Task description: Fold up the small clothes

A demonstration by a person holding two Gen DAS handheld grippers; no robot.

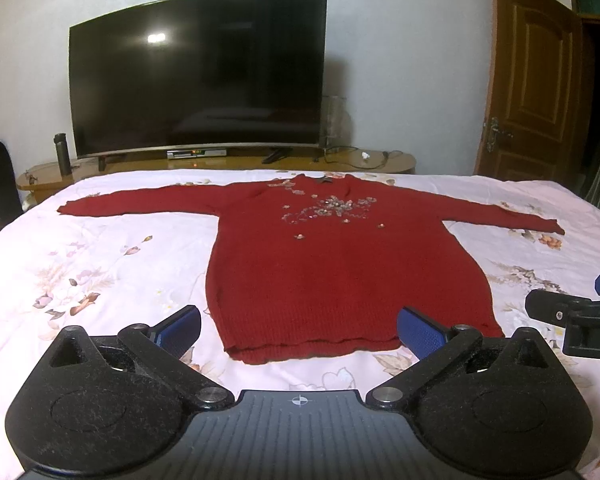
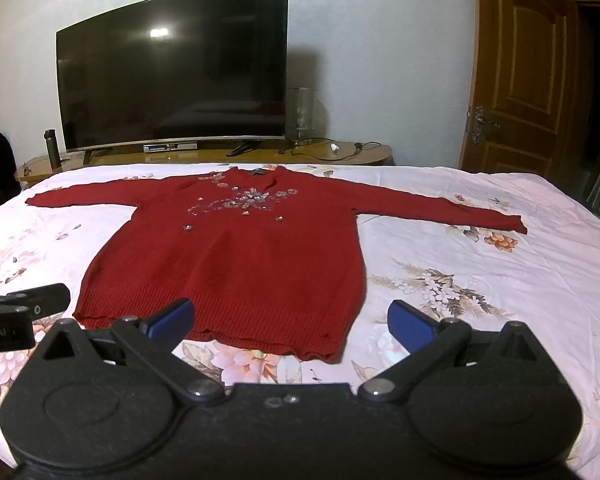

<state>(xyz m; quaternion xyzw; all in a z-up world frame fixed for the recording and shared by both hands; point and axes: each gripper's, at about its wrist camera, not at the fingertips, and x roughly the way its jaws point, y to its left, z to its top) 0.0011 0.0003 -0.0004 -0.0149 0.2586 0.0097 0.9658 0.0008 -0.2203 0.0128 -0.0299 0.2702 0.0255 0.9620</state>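
- Red knit sweater (image 1: 332,264) with a beaded flower pattern on the chest lies flat on the pale floral bedsheet (image 1: 100,264), sleeves spread wide, hem nearest my claws.
- My left claw (image 1: 299,332) hovers just before the hem, blue pads wide apart, holding nothing.
- My right claw (image 2: 290,322) is spread open over the hem's right corner, empty.
- Beyond the sweater stands a dark television (image 2: 172,72).

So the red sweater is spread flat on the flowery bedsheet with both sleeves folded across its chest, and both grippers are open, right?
Not quite. The red sweater lies flat on the flowery bedsheet, but both wrist views show its sleeves stretched straight out sideways, not folded. The left gripper and right gripper are open.
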